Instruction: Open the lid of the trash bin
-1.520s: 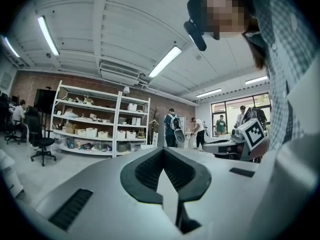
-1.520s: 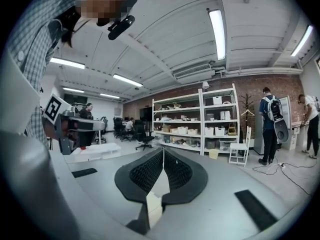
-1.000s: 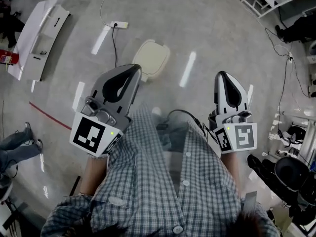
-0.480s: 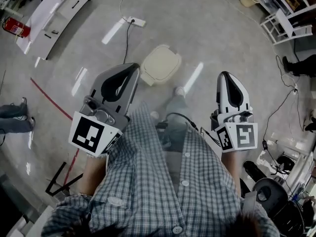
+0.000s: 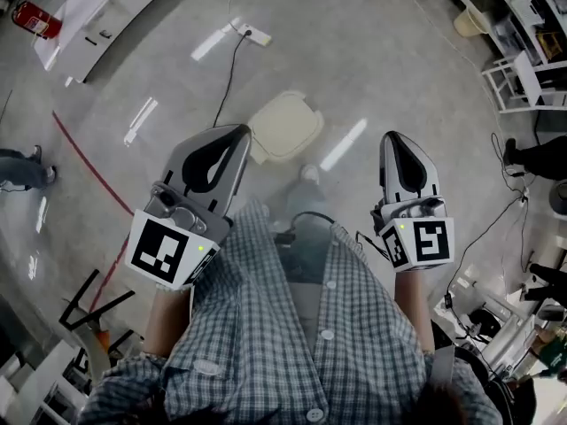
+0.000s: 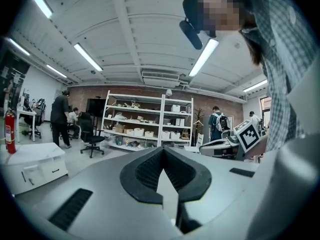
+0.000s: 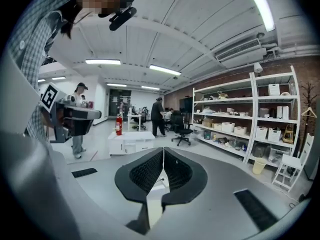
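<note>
Grey workshop floor spreads below me, and the cream trash bin (image 5: 285, 127) stands on it just ahead, lid down. My left claw (image 5: 239, 133) and right claw (image 5: 392, 138) are both pinched together on nothing, clear of it. I'd lower one, part it, and catch the lid's edge squarely.

Wearing my grey-and-white checked shirt (image 5: 266, 335), buttons down the front. My left hand-held gripper (image 5: 244, 130) and right hand-held gripper (image 5: 390, 136) are pale grey shells with black ribbed pads (image 6: 145, 171). Each has a black-and-white marker cube (image 5: 168, 251), and a black cable (image 5: 306, 214) loops between them.
</note>
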{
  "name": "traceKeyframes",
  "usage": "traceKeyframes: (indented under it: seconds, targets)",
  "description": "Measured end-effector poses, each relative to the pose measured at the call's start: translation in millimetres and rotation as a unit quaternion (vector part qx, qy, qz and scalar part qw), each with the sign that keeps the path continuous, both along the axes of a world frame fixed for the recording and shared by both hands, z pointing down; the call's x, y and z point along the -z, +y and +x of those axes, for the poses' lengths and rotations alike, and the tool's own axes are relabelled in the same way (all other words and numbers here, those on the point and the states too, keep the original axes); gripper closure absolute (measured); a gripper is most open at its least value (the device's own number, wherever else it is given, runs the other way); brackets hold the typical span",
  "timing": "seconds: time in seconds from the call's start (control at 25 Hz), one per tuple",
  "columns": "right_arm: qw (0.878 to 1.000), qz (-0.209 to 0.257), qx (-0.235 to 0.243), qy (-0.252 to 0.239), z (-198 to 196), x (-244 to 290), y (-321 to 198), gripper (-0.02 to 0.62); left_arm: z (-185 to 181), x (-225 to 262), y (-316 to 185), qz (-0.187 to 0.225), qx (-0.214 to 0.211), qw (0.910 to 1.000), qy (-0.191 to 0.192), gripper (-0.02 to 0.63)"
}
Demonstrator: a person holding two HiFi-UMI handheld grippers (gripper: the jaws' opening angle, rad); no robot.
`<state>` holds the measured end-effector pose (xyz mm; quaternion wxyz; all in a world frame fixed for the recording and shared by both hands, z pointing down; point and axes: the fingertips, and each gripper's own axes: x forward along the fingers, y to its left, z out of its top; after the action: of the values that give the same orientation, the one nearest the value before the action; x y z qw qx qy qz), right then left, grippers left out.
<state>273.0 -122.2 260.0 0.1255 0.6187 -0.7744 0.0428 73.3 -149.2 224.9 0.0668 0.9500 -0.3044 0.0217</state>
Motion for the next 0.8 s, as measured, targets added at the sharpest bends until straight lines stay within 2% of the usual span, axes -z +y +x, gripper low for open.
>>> traceKeyframes:
  seconds: [0.16,0.4,0.64,0.8]
  targets:
    - [0.999,-0.036,0.027,0.016,11.3,-28.3,-27.3,0.574,13.1,-17.5,-17.0,-0.023,0.018,0.9995,-0.009,0.607]
    - [0.994,-0.089,0.063,0.007,27.0,-80.0,-56.1,0.575,31.6,-50.9,-37.4,-0.058,0.044,0.9964,-0.045,0.607]
    - [0.988,-0.125,0.09,0.006,34.1,-120.6,-89.1,0.574,35.8,-75.0,-56.0,-0.093,0.063,0.9923,-0.052,0.607]
    - [0.983,-0.144,0.106,0.029,39.6,-149.4,-105.6,0.574,41.7,-93.9,-62.8,-0.108,0.069,0.99,-0.059,0.607]
